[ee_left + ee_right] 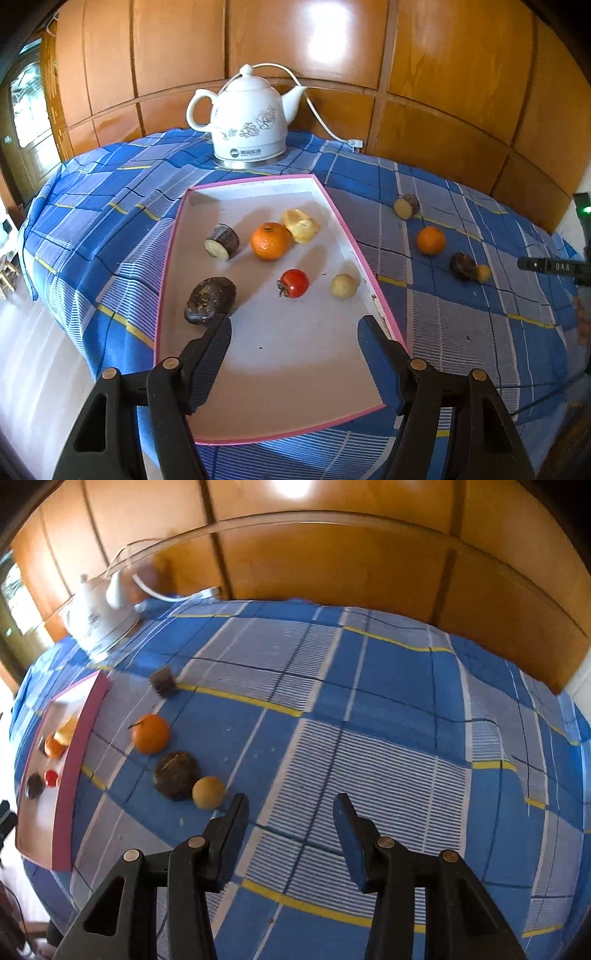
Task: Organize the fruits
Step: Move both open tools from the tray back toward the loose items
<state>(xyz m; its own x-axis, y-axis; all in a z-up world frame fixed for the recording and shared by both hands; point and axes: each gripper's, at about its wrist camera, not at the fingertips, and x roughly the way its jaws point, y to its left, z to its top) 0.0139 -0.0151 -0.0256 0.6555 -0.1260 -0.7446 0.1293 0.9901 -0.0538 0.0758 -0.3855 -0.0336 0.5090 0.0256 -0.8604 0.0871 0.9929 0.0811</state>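
A pink-rimmed white tray (343, 236) lies on the blue checked cloth. In it are a cut dark piece (222, 242), an orange (270, 240), a yellow piece (301, 225), a red tomato (293, 283), a small tan fruit (344, 285) and a dark brown fruit (209, 300). My left gripper (293, 328) hovers open over the tray's near half, empty. On the cloth right of the tray (75, 753) lie a cut dark piece (164, 680), an orange (150, 734), a dark brown fruit (175, 774) and a tan round fruit (208, 792). My right gripper (291, 805) is open and empty, just right of the tan fruit.
A white ceramic kettle (247, 118) with its cord stands at the table's back, behind the tray. Wooden wall panels (332, 55) close off the far side. The cloth (388, 738) stretches bare to the right of the loose fruits. The table edge drops off at left.
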